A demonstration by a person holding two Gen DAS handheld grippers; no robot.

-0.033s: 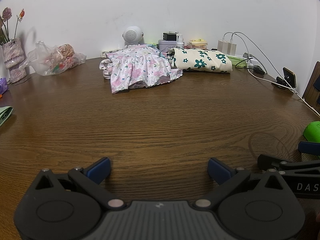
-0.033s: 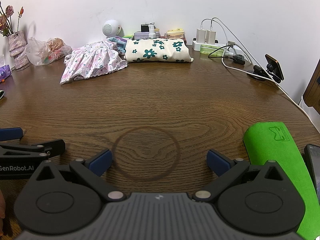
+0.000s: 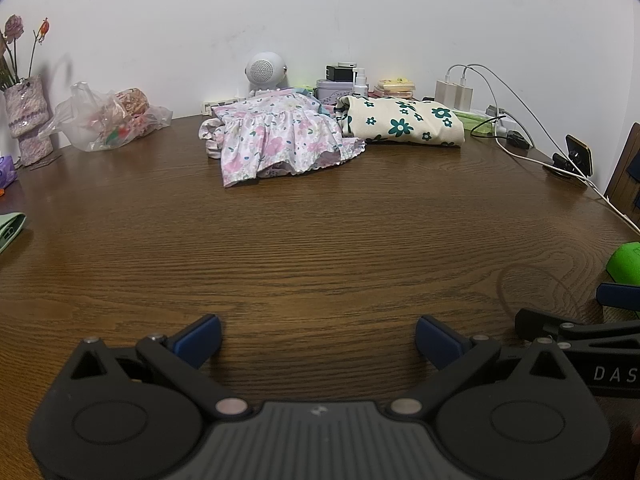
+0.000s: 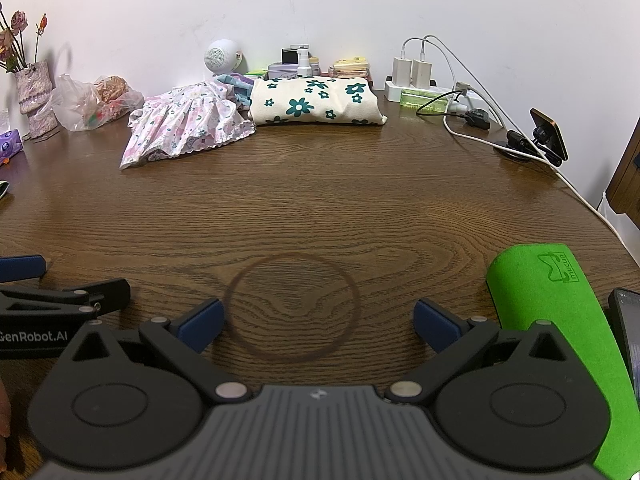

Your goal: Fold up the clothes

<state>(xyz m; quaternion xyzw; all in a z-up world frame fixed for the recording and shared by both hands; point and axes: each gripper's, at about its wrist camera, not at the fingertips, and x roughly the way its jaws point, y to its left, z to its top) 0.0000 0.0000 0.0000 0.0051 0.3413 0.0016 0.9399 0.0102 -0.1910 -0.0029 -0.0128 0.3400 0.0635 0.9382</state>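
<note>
Two grippers sit low over the near edge of the wooden table [image 3: 320, 240], side by side. My left gripper [image 3: 318, 338] has its jaws spread wide with nothing between them, and my right gripper [image 4: 318, 322] is the same: released, empty, blue pads apart.

Nothing is in hand yet, so I judge the step to be the reach for the next garment. The pink floral dress [image 3: 280, 138] lies crumpled at the far side of the table, well apart from both grippers, its ruffled hem toward me. Just beside it on the right rests the cream cloth with dark green flowers [image 4: 316, 100], which already looks folded into a neat block. To do this well, I would go for the dress with both grippers, pinch the hem or shoulders at two spread points, and drag it onto the bare middle of the table before flattening it. Thin, ruffled fabric will likely bunch, so I should grip an edge, not the heap.

Around the rim there is clutter to avoid: a plastic bag [image 3: 108, 120] and a vase of flowers [image 3: 28, 120] at far left, a round white speaker [image 3: 264, 72] by the white wall, chargers with cables [image 4: 416, 68] at right, and a green mat [image 4: 560, 340] beside my right gripper.
</note>
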